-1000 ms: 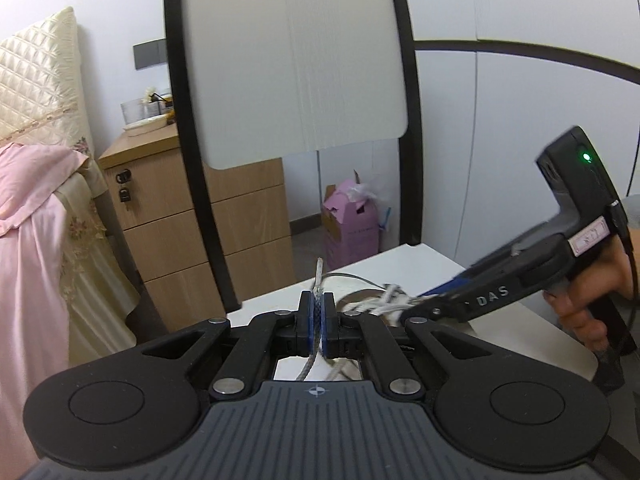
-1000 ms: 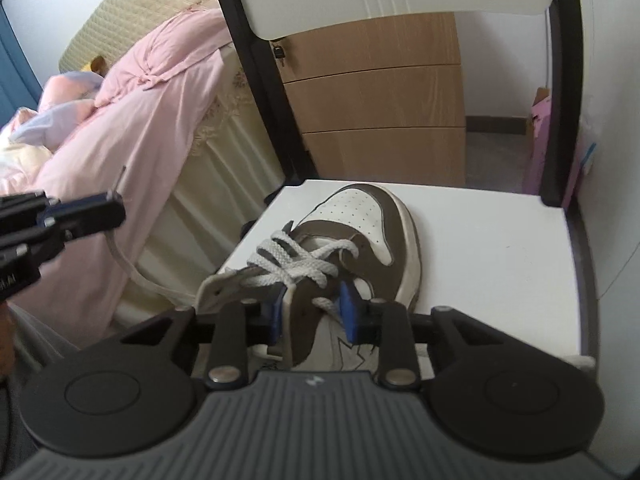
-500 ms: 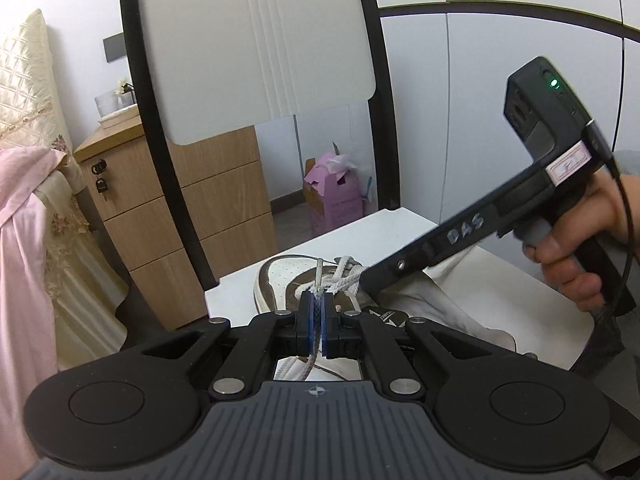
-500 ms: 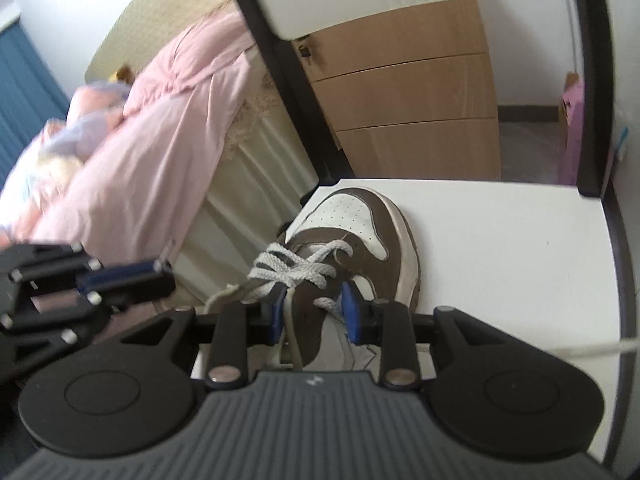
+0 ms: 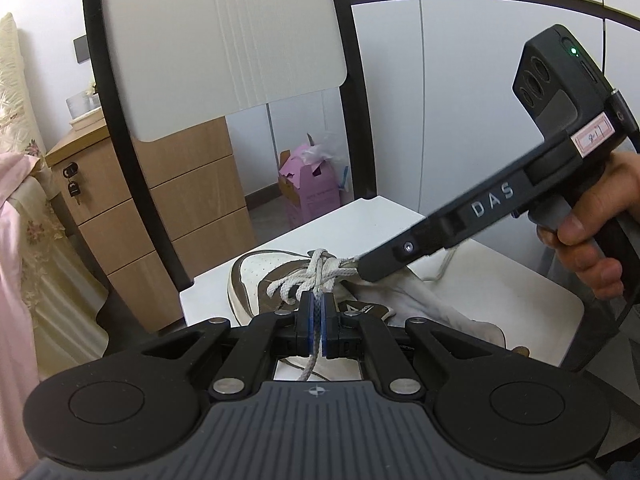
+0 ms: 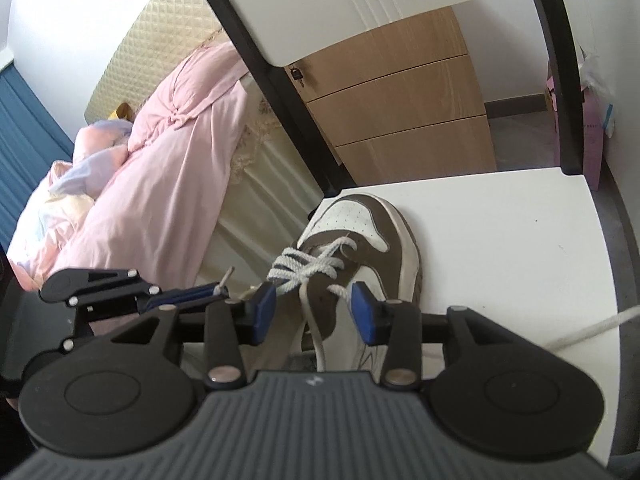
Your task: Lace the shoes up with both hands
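A brown and white shoe (image 6: 360, 232) lies on a white chair seat (image 6: 500, 240), toe pointing away, with white laces (image 6: 308, 264) crossed over its top. My right gripper (image 6: 314, 312) hangs just over the shoe's opening. Its jaws are opening, and the brown tongue (image 6: 320, 304) stands between the blue pads without touching them. My left gripper (image 5: 318, 312) is shut on a lace end, seen in the right wrist view (image 6: 188, 294) at the shoe's left side. In the left wrist view the right gripper's tip (image 5: 360, 270) rests by the laces (image 5: 316, 276) on the shoe (image 5: 256, 276).
The chair's white backrest (image 5: 224, 40) and black frame rise behind the shoe. A wooden drawer cabinet (image 6: 400, 100) and a pink box (image 5: 308, 188) stand beyond. A bed with a pink cover (image 6: 160, 168) lies to the left. A loose lace (image 6: 592, 326) trails off the seat's right.
The right gripper's jaws have widened around the shoe's tongue. The left gripper, still shut on the lace end, has come down and closer to the shoe's left side.
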`<state>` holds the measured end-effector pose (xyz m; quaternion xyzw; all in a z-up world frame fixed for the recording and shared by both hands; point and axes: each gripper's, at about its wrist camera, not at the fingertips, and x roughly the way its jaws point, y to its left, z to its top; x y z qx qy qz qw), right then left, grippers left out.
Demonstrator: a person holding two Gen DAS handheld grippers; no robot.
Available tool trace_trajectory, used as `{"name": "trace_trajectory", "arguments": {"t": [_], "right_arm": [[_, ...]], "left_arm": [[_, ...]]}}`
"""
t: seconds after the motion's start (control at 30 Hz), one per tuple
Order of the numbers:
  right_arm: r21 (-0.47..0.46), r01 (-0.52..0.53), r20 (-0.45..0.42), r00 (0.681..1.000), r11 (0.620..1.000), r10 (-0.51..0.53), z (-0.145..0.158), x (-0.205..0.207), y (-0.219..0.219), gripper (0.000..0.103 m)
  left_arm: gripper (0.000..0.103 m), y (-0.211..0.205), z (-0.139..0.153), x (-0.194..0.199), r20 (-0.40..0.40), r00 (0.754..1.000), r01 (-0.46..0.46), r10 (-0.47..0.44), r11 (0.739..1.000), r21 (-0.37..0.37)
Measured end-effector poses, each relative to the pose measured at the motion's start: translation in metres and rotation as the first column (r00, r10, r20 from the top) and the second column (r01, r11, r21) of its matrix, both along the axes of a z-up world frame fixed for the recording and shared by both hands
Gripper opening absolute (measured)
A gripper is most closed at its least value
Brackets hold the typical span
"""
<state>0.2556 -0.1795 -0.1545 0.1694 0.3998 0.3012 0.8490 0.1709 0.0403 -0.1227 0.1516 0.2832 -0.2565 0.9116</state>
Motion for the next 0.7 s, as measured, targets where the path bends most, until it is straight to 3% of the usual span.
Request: {"name": "trace_trajectory", "arguments": {"t": [0.3,0.53,0.7], "right_arm": [[0.002,0.029,-0.019,0.999,1.000,-0.029,-0.005,0.000,-0.006,0.043],[0.235,0.170,-0.171,0.977,0.957,-0.131,-0.018,0.006,-0.035,0.043],[0.302,0.225,-0.211,0.963,0.926,-0.165,-0.020,0.005,-0.047,0.044]], "left_arm": [[0.004,0.000,0.001,0.005,0.024,0.999,0.033,-0.034,0.999,0.018],[0.004,-0.006,0.001,0.005,0.049,0.991,0.121,-0.124,0.990,0.070],[0.006,-0.013,-0.003,0.005,0.073,0.977,0.191,-0.202,0.972,0.133]]}}
